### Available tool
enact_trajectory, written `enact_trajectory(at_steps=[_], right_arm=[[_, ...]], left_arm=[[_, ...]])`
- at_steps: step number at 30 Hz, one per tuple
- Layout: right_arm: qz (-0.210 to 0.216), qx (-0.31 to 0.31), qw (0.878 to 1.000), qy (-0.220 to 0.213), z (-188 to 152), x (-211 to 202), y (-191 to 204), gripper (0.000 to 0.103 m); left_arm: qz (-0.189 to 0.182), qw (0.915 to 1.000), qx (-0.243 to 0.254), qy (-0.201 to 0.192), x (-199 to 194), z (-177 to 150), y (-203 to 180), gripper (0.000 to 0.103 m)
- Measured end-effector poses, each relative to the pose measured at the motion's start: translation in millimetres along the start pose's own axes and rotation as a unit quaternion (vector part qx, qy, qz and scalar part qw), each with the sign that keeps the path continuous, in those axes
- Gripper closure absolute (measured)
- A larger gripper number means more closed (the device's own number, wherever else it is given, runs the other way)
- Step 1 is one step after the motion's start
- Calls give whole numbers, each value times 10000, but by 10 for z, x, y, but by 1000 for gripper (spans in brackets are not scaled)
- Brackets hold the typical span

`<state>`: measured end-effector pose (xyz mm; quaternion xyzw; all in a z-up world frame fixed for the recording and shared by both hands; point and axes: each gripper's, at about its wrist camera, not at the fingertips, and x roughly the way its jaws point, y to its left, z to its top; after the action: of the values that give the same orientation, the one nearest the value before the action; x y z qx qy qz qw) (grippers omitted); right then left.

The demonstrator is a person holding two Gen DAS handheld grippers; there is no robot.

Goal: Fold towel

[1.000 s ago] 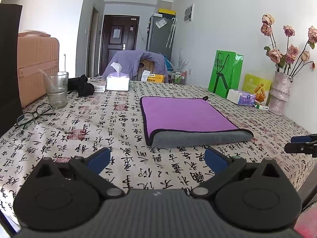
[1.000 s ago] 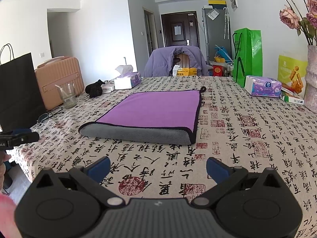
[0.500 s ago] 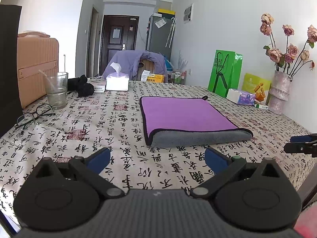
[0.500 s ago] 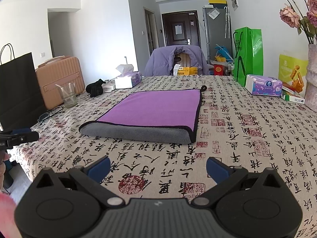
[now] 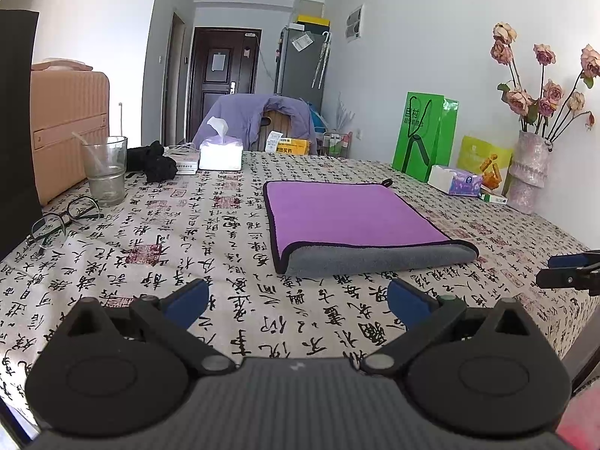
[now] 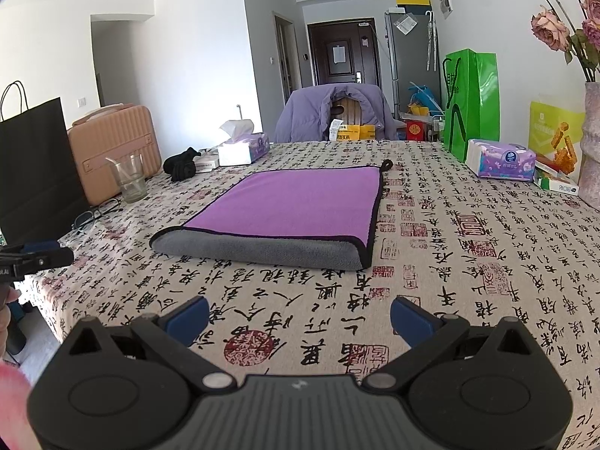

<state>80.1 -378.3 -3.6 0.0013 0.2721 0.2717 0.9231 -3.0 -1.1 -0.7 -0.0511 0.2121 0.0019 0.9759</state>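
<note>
A purple towel [image 5: 348, 217] with a grey underside lies folded flat on the table, its rolled grey fold toward me; it also shows in the right wrist view [image 6: 296, 206]. My left gripper [image 5: 298, 303] is open and empty, held above the tablecloth a short way in front of the fold. My right gripper [image 6: 298, 317] is open and empty, also in front of the fold. The right gripper's fingers [image 5: 566, 273] show at the right edge of the left wrist view, and the left gripper's fingers [image 6: 37, 258] at the left edge of the right wrist view.
The table [image 5: 187, 255] has a calligraphy-print cloth. On the left stand a glass [image 5: 105, 172], glasses [image 5: 63, 217], a black cloth [image 5: 153, 161], a tissue box [image 5: 221, 153] and a tan suitcase [image 5: 63, 127]. On the right are a green bag [image 5: 423, 138], tissue pack [image 5: 453, 180] and flower vase [image 5: 528, 172].
</note>
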Motion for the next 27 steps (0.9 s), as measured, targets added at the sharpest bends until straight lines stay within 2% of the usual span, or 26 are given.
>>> enact_trajectory(at_steps=[27], right_arm=[[26,30,9999,104,36,87,-63,0]], left_arm=[[6,9998,134,146,106,47,3,0]])
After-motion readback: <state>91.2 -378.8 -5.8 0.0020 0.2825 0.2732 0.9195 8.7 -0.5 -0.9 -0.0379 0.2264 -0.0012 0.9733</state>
